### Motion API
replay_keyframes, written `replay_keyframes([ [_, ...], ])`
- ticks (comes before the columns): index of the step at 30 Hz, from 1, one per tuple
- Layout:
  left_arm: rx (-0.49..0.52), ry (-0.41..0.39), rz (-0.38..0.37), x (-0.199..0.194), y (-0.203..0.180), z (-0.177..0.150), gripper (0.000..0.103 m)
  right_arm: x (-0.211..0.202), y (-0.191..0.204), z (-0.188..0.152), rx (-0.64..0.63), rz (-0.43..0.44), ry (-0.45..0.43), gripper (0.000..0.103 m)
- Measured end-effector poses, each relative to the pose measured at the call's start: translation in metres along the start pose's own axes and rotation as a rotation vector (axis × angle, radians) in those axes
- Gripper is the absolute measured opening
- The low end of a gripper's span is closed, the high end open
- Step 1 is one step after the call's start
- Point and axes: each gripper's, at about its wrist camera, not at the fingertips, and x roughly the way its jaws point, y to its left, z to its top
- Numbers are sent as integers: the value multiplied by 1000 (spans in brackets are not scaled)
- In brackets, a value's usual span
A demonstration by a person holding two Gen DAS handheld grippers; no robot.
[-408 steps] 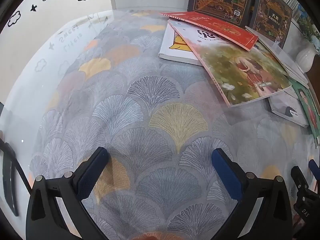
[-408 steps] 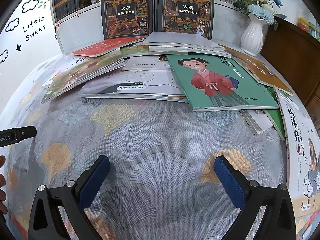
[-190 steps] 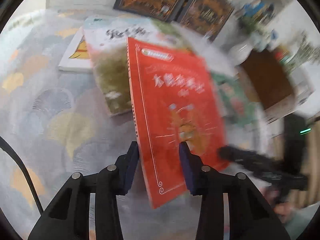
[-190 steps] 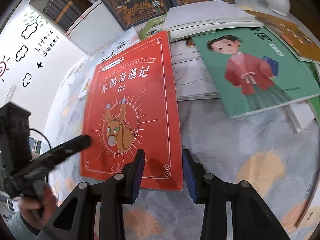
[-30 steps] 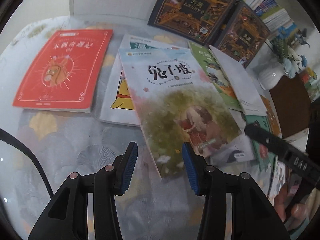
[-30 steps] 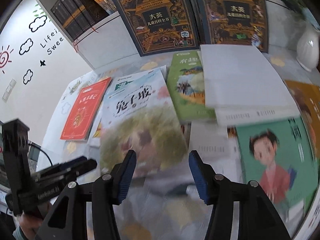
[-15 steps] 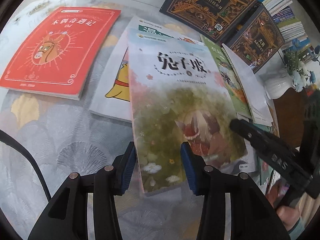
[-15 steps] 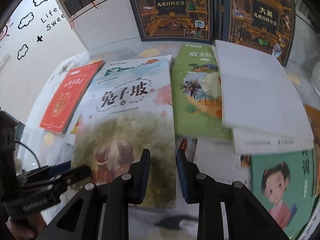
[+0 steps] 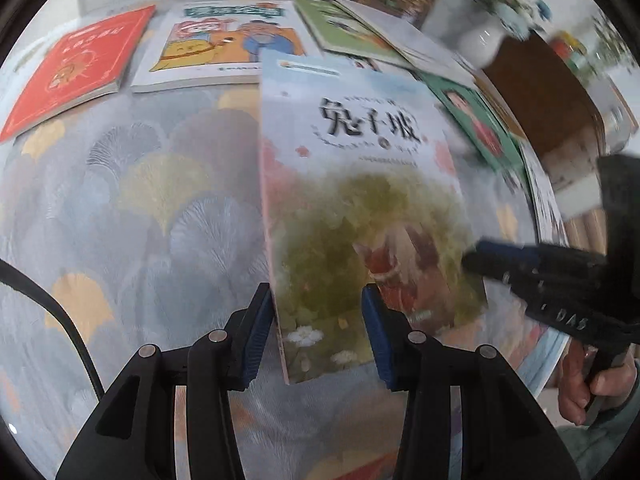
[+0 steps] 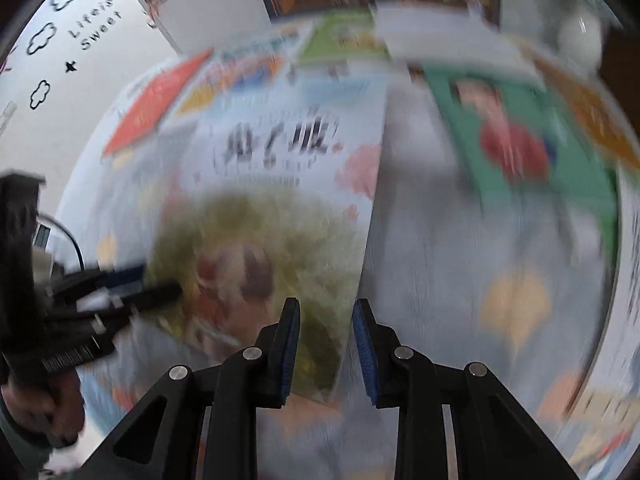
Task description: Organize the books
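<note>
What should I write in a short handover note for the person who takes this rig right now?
Left gripper: shut on the rabbit-hill book, near corner.
Right gripper: jaws have just been closing, now shut on the same book's other near corner.
The book is lifted off the pile, above the tablecloth.
Done: red book lies flat at far left, cartoon book beside it.
Left: place this book, then sort the pile at right, including the green book.

The lifted book (image 9: pixel 360 184) has a pale blue cover fading into olive green. A red book (image 9: pixel 76 68) lies on grey cloth (image 9: pixel 160 220) patterned with yellow fans.
</note>
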Motion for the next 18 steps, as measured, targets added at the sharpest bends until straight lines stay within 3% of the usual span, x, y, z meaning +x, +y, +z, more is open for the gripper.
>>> replay_keyframes([
  [3,-25,2,18,-1,2,4,41,-4,-15,-11,68,21,-20,27],
  [7,-20,-17,68,2,5,10,43,-4,-16,-7,62,13,-51,27],
  [13,-10,-23,44,5,1,15,46,-1,-2,-14,20,43,-57,28],
  [15,-51,-22,-20,0,3,16,46,0,-3,-16,21,19,-69,28],
  [18,-149,-70,-308,-24,13,18,46,-3,-19,-17,68,26,-81,29],
])
